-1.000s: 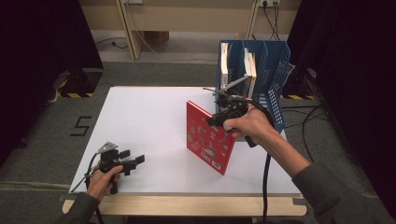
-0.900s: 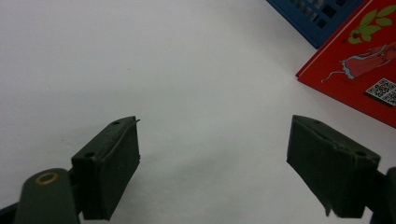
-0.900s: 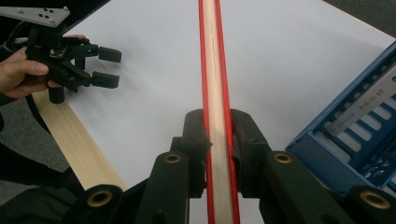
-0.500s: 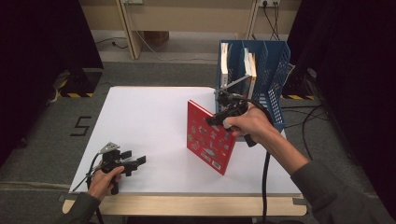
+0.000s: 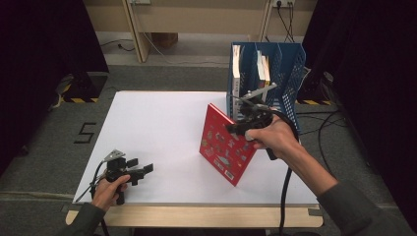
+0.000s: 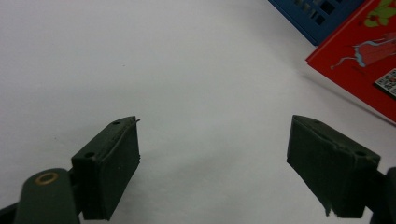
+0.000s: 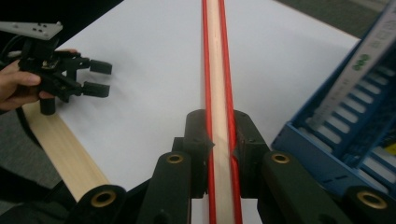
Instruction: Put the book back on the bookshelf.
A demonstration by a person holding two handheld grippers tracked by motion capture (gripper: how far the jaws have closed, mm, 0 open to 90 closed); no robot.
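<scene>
We see a thin red book (image 5: 223, 145) standing upright on edge on the white table, just beside the blue rack.

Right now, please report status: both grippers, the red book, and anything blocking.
Right gripper shut on red book, book upright on edge. Left gripper open, resting near table edge. Blue rack close behind book.

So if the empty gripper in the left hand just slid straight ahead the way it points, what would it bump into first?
Probably the red book. The left gripper sits open over bare white table, and that book, standing on edge in the right gripper, lies ahead towards its right. Depth is hard to judge, so it might pass just beside it.
</scene>
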